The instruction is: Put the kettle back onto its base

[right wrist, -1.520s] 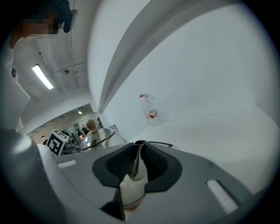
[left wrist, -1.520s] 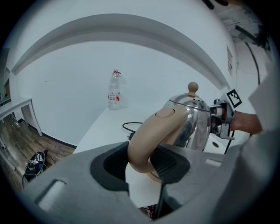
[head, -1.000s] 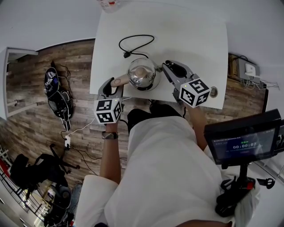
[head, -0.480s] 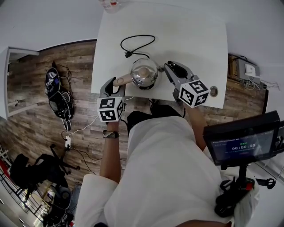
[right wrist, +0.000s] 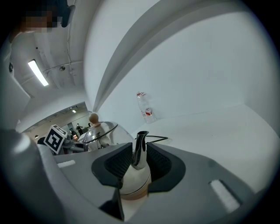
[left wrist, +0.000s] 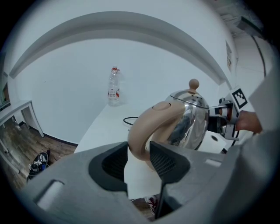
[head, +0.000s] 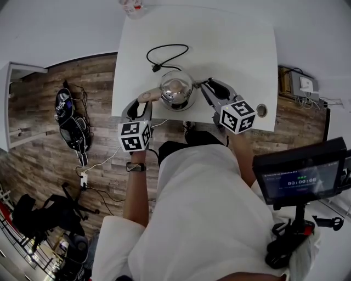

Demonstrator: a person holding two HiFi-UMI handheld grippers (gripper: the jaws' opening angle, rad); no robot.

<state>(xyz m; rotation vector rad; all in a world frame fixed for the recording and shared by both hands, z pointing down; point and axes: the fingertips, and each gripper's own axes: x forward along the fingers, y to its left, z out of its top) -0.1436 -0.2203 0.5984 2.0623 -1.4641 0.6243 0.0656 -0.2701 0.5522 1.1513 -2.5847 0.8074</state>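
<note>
Bare white table (head: 236, 49) lies open to the right of and beyond the kettle (head: 176, 90). Just behind it a looped black cord (head: 166, 54) lies in the way; a plastic bottle (head: 131, 6) stands at the far-left edge. The left gripper (head: 142, 104) and right gripper (head: 203, 86) occupy the kettle's sides, apparently clamped on.

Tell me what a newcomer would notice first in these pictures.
The shiny steel kettle sits at the near edge of the white table, gripped from both sides. The left tongs close on its beige handle, and the right tongs close on its spout. Behind it lies a looped black cord, and a plastic bottle stands at the table's far edge.
</note>
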